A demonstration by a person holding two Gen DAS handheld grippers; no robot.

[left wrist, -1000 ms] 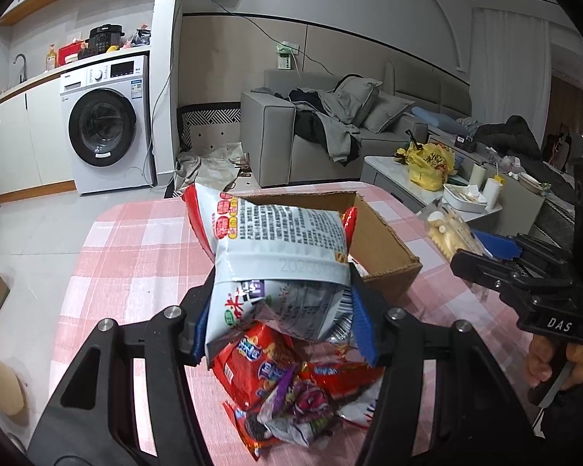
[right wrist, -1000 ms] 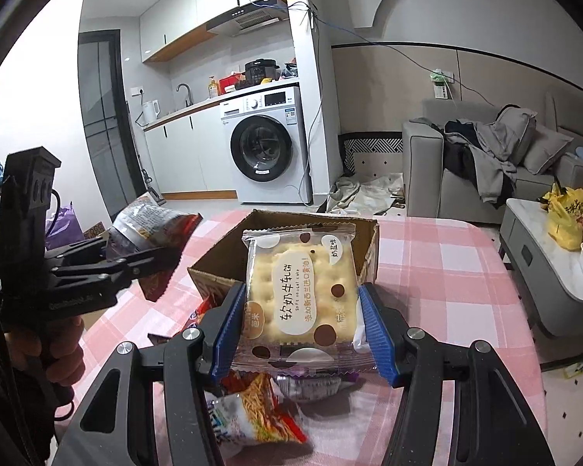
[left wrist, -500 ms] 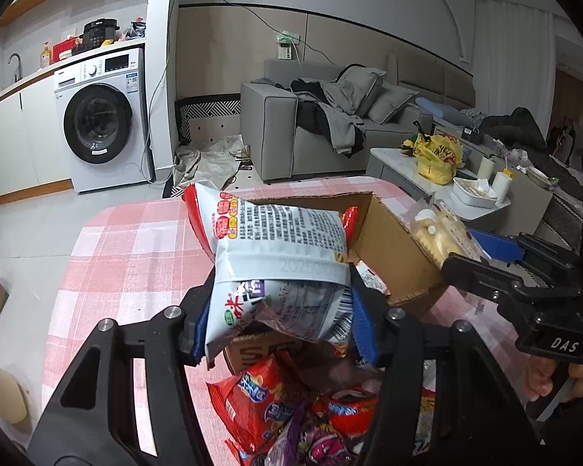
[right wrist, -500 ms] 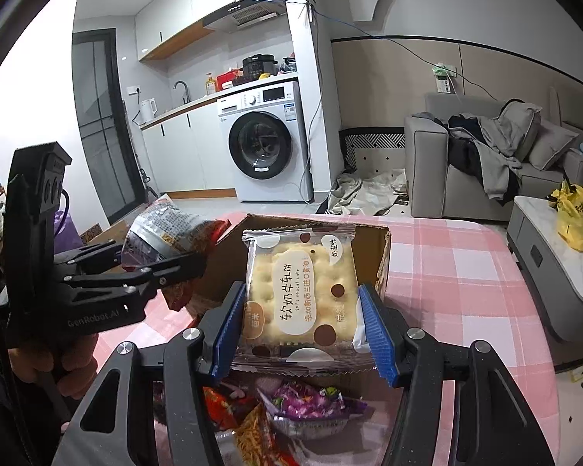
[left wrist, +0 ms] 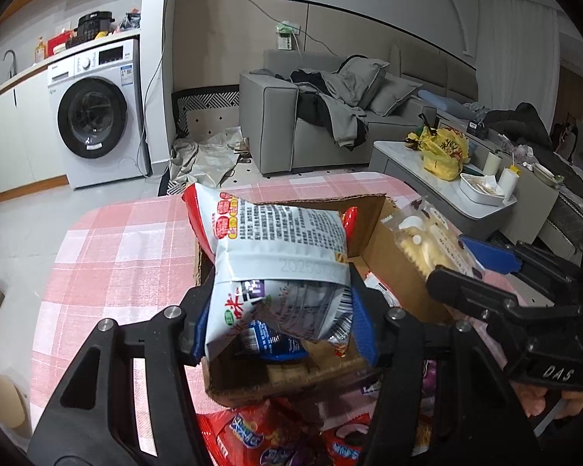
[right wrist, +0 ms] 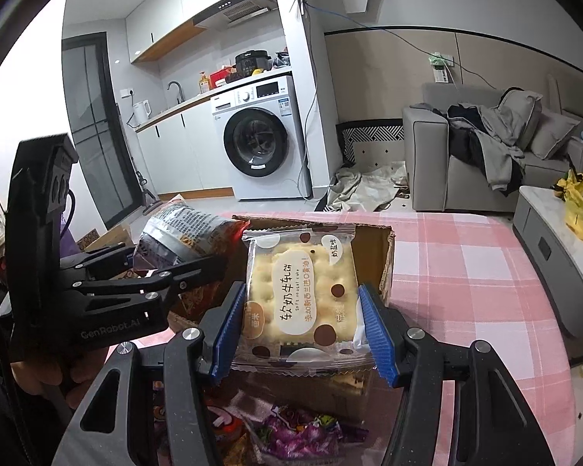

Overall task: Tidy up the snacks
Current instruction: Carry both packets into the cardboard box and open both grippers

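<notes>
We held a gripper in each hand above the pink checked tablecloth [right wrist: 466, 272]. Our left gripper [left wrist: 280, 318] was clamped on a white-and-red chip bag [left wrist: 280, 256], its blue pads [left wrist: 363, 322] pressing the bag's lower half from both sides, and the bag hung above the open cardboard box [left wrist: 392, 256]. Our right gripper [right wrist: 301, 322] was closed on a clear packet of nougat crackers [right wrist: 299, 291], printed side up, held over the near wall of the same box. The box stood toward the table's far edge, with at least one packet already lying inside. Loose snacks lay in a heap on the cloth by the near edge, among them red packets [left wrist: 248, 435] and a purple wrapped sweet [right wrist: 303, 435], just in front of the box. In the right wrist view the left gripper showed at the left edge, a hand [right wrist: 77, 380] beneath it.
</notes>
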